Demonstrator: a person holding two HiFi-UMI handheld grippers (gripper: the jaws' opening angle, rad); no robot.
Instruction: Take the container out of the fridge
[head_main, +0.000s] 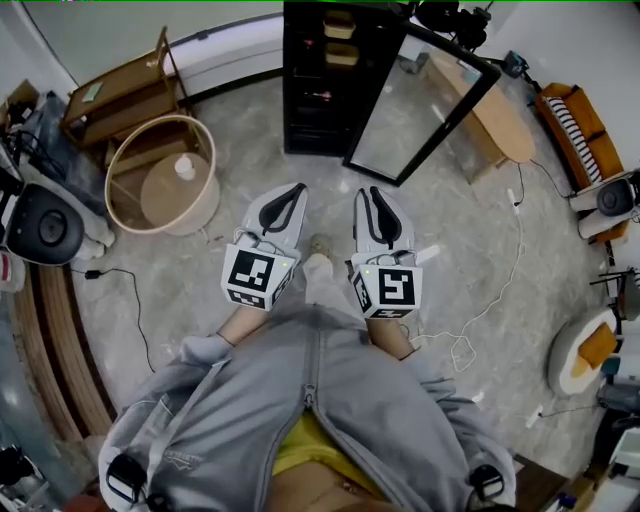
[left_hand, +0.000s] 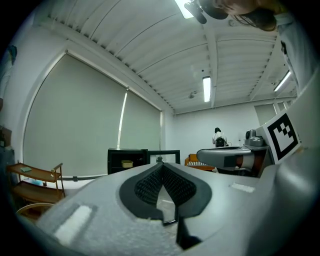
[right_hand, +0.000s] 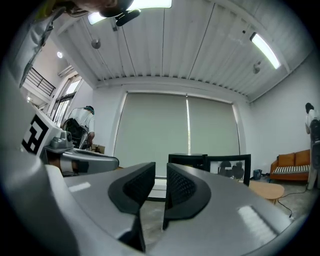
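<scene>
Fridge (head_main: 318, 90) far ahead, door (head_main: 422, 105) open. My left gripper (head_main: 297, 190) pressed together, right gripper (head_main: 367, 193) barely parted, both empty. Must walk closer, spread jaws before reaching container (head_main: 341, 54).

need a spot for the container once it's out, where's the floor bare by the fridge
Bare floor in front of the fridge, between the round wooden basket on the left and the open glass door on the right. Crowded past the door: white cables and a wooden table.
</scene>
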